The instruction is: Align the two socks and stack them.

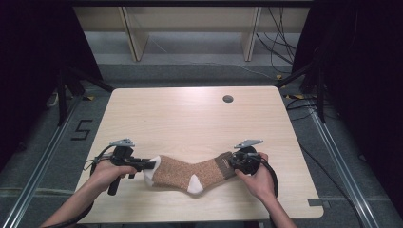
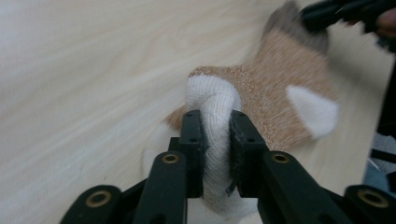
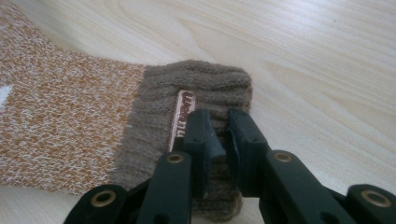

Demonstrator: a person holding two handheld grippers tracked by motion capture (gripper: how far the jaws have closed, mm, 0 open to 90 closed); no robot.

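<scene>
Worktop (image 1: 190, 114) is bare wood around the sock (image 1: 190, 173), with one round hole (image 1: 228, 99) at the far side, well apart from everything. Beyond it I see shelf legs (image 1: 135, 38) and loose cables (image 1: 280, 47) on the floor; nothing stands between my grippers and the sock.

The sock lies flat near the front edge, stretched sideways between both hands. White toe (image 2: 212, 100) points to my left, brown cuff (image 3: 196, 93) to my right, white heel patch (image 1: 195, 184) toward me.

Left gripper (image 2: 215, 128): jaws sit either side of the toe, fabric bunched up between them; the grip looks light and the view is blurred. Right gripper (image 3: 218, 135): jaws clamped on the cuff edge, just beside the small label (image 3: 183, 119). In the high view the left gripper (image 1: 151, 165) meets the toe end and the right gripper (image 1: 234, 161) meets the cuff end.
</scene>
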